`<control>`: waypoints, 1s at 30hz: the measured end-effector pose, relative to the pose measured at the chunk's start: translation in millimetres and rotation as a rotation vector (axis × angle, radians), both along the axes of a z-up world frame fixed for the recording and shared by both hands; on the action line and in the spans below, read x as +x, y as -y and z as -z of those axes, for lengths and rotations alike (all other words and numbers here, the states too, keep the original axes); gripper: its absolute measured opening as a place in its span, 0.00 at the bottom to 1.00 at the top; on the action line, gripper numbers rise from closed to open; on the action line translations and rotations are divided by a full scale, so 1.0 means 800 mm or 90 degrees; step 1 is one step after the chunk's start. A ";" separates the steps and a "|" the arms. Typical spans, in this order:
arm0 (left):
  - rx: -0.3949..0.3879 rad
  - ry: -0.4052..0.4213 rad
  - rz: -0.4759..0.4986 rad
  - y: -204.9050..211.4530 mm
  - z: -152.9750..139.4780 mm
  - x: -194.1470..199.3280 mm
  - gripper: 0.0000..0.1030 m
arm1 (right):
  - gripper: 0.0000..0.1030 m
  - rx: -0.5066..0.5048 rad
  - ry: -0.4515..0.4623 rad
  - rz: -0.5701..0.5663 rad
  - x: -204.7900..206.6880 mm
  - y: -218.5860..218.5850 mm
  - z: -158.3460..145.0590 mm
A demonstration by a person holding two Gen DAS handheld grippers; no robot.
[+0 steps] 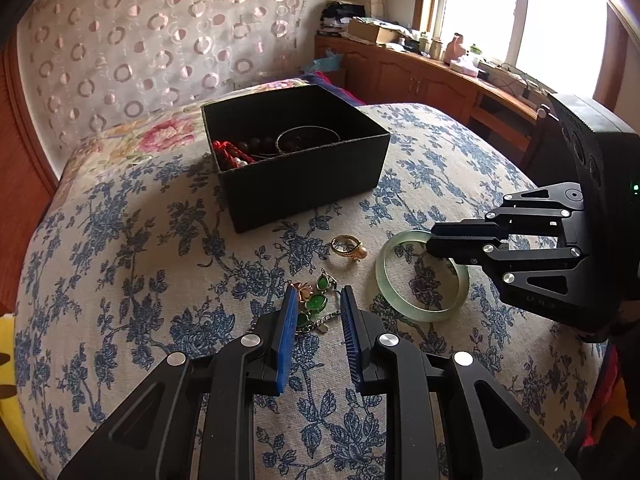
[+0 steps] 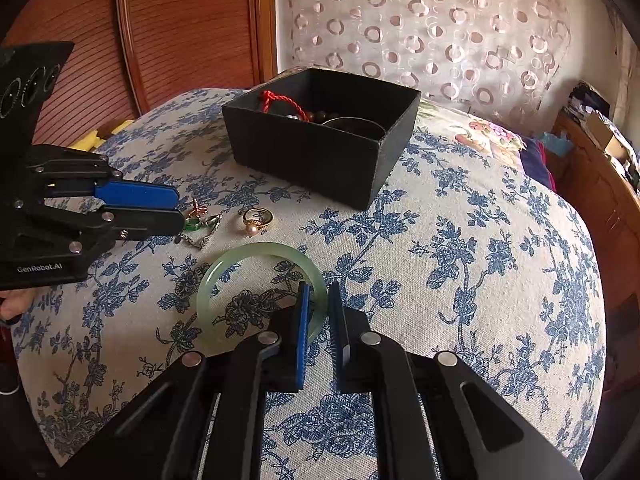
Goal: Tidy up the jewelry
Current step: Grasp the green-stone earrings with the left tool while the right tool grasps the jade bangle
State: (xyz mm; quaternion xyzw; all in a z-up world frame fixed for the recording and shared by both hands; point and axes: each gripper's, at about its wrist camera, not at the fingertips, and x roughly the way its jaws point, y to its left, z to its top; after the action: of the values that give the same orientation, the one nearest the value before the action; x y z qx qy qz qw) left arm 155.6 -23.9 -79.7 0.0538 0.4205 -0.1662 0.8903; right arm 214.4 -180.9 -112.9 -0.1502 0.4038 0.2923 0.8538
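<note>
A pale green jade bangle (image 2: 208,284) lies flat on the blue-flowered bedcover, and my right gripper (image 2: 319,285) is shut on its near rim, one blue pad inside the ring and one outside. The left wrist view shows the same gripper (image 1: 431,241) clamped on the bangle (image 1: 381,276). My left gripper (image 1: 318,291) stands open, low over a green-stone chain (image 1: 316,304) with a small pink flower piece (image 1: 304,289); the pads do not touch it. A gold ring with a pearl (image 1: 347,247) lies between the chain and the open black box (image 1: 304,176), which holds a red cord, dark beads and a metal bangle.
The bedcover (image 2: 480,264) curves down at its edges. A wooden headboard (image 2: 180,20) stands behind the box, and a patterned curtain hangs beside it. A wooden cabinet (image 1: 420,76) with clutter runs under the window. A hand (image 2: 12,304) holds the left gripper.
</note>
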 end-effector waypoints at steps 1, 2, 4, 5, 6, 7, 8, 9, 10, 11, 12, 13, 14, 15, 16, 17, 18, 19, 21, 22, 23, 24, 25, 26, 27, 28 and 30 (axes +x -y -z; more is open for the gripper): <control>0.004 -0.003 0.000 0.001 0.002 0.002 0.20 | 0.11 0.001 -0.001 0.000 0.000 0.000 0.000; 0.008 -0.006 -0.001 0.002 0.004 0.004 0.20 | 0.11 0.003 -0.002 0.000 0.000 0.000 0.000; 0.016 -0.016 -0.004 0.003 0.009 0.008 0.20 | 0.11 0.006 -0.003 0.000 0.000 0.001 0.000; 0.017 -0.020 -0.005 0.004 0.010 0.010 0.20 | 0.11 0.006 -0.004 0.000 0.001 0.002 0.000; 0.015 -0.019 -0.005 0.004 0.011 0.011 0.20 | 0.11 0.007 -0.004 0.000 0.001 0.002 0.000; 0.014 -0.018 -0.006 0.003 0.011 0.011 0.20 | 0.11 0.008 -0.005 0.000 0.000 0.004 0.000; 0.012 -0.019 -0.009 0.003 0.010 0.012 0.20 | 0.11 0.009 -0.006 0.000 0.001 0.005 0.000; 0.009 -0.021 -0.012 0.002 0.011 0.013 0.20 | 0.11 0.010 -0.006 0.000 0.001 0.005 0.000; 0.007 -0.022 -0.014 0.002 0.011 0.013 0.20 | 0.11 0.010 -0.006 0.000 0.001 0.005 0.000; 0.007 -0.021 -0.014 0.002 0.011 0.013 0.20 | 0.11 0.009 -0.006 0.000 0.001 0.005 0.000; 0.006 -0.021 -0.013 0.002 0.011 0.012 0.20 | 0.11 0.008 -0.005 0.000 0.001 0.005 0.000; 0.003 -0.026 -0.010 0.000 0.010 0.013 0.20 | 0.11 0.006 -0.003 0.000 0.001 0.005 0.000; 0.002 -0.033 -0.009 0.000 0.012 0.013 0.20 | 0.11 0.005 -0.002 0.000 0.001 0.004 0.000; 0.003 -0.031 -0.008 -0.001 0.014 0.012 0.20 | 0.11 0.004 -0.001 0.000 0.000 0.004 0.000; 0.004 -0.029 -0.007 -0.001 0.014 0.010 0.20 | 0.11 0.003 -0.001 0.000 0.000 0.003 0.000; 0.003 -0.029 -0.007 0.000 0.014 0.006 0.19 | 0.11 0.003 -0.001 0.000 0.000 0.003 0.000; -0.004 -0.032 -0.006 -0.001 0.014 0.004 0.19 | 0.11 0.004 -0.001 0.000 0.001 0.003 0.000; -0.008 -0.034 -0.004 -0.001 0.015 0.003 0.18 | 0.11 0.003 -0.001 0.000 0.000 0.003 0.000; -0.009 -0.035 -0.005 -0.001 0.015 0.001 0.18 | 0.11 0.003 -0.001 0.000 0.000 0.003 0.001; -0.009 -0.035 -0.005 -0.001 0.015 0.001 0.18 | 0.11 0.003 -0.001 0.000 0.000 0.003 0.000; -0.012 -0.037 -0.006 -0.001 0.015 0.003 0.18 | 0.11 0.003 0.000 0.000 0.000 0.003 0.000; -0.015 -0.039 -0.007 0.000 0.015 0.004 0.18 | 0.11 0.003 -0.001 0.000 0.000 0.003 0.000; -0.018 -0.041 -0.008 0.000 0.017 0.002 0.18 | 0.11 0.003 -0.001 0.000 0.000 0.003 0.000; -0.023 -0.044 -0.010 -0.001 0.017 0.004 0.18 | 0.11 0.003 -0.001 0.000 0.000 0.003 0.000; -0.030 -0.048 -0.013 -0.002 0.016 0.006 0.18 | 0.11 0.004 -0.001 0.000 0.001 0.003 0.000; -0.035 -0.051 -0.016 -0.004 0.016 0.009 0.18 | 0.11 0.004 -0.001 0.000 0.000 0.003 0.001; -0.044 -0.055 -0.019 -0.005 0.015 0.013 0.18 | 0.11 0.004 -0.001 0.000 0.000 0.003 0.001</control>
State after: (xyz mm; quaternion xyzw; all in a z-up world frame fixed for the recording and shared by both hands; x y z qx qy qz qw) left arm 166.3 -20.1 -91.6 0.0097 0.4536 -0.1695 0.8749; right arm 214.6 -183.4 -113.3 -0.1475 0.4037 0.2935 0.8539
